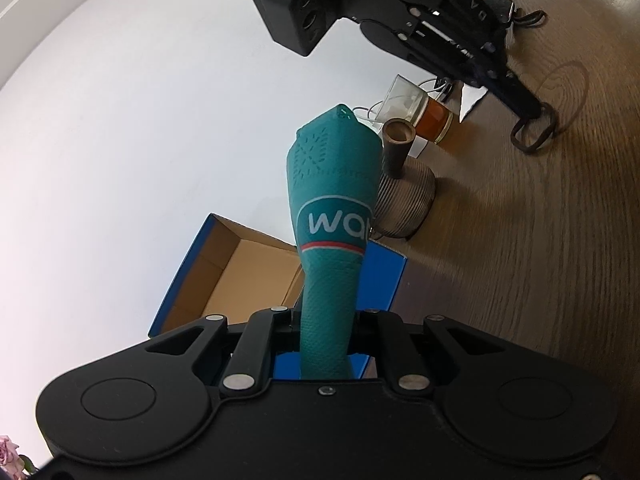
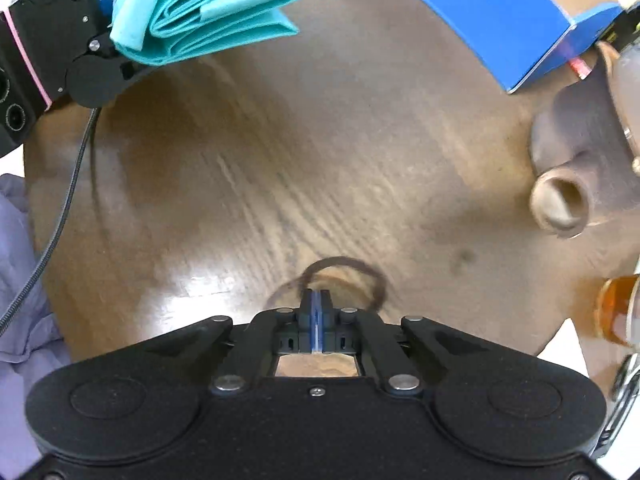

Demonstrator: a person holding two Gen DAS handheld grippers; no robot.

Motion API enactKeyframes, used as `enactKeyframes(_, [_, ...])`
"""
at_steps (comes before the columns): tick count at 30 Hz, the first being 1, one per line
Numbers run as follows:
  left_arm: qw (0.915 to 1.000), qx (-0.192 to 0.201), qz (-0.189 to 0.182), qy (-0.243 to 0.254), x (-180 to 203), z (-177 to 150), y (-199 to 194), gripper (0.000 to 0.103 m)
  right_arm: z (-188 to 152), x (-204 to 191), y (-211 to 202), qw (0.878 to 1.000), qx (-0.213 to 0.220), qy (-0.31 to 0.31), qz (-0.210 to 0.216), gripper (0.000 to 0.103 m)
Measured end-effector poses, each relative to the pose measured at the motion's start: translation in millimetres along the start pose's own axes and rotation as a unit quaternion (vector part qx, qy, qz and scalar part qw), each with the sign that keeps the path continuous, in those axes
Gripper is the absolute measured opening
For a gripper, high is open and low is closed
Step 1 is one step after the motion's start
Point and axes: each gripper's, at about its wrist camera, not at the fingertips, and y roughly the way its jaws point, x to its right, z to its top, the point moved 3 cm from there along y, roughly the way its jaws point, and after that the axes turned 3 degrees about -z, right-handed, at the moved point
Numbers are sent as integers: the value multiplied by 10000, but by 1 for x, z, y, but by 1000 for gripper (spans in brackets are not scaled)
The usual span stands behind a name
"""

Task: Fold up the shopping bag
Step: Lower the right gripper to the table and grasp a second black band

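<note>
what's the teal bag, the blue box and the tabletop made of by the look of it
Teal folded shopping bag: looks like non-woven fabric, matte, with an embossed dimpled texture and stitched dashes. Blue open box: likely cardboard, with a raw brown inside and a smooth blue printed outside. Brown tabletop: wood or wood-look veneer, with visible grain lines and a soft sheen where the light reflects.

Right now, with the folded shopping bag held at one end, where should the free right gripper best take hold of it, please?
Probably the free far end of the shopping bag, opposite the left gripper. The layers fan open there, so close the right gripper across the flat faces to pinch them together.
</note>
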Motion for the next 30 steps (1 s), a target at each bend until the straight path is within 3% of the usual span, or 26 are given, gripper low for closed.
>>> enactKeyframes(9, [10000, -39, -46, 3, -1, -1, 1, 13, 19, 1, 8, 9982, -399, -446, -101, 4])
enactKeyframes(12, [10000, -35, -63, 3, 0, -2, 2, 13, 25, 7, 7, 9972, -547, -483, -158, 19])
enactKeyframes(14, [10000, -27, -78, 2, -1, -1, 1, 13, 28, 14, 5, 9969, -602, -468, -191, 34])
enactKeyframes(15, [10000, -25, -83, -2, -2, -1, 0, 13, 34, 20, 1, 9970, -622, -434, -167, 36])
enactKeyframes(19, [10000, -25, -79, -25, -4, -1, -1, 13, 40, 41, -4, 9975, -644, -263, 145, 38])
enactKeyframes(30, [9999, -31, -102, -15, -6, -2, -3, 14, 34, 45, -15, 9977, -588, -309, 130, 49])
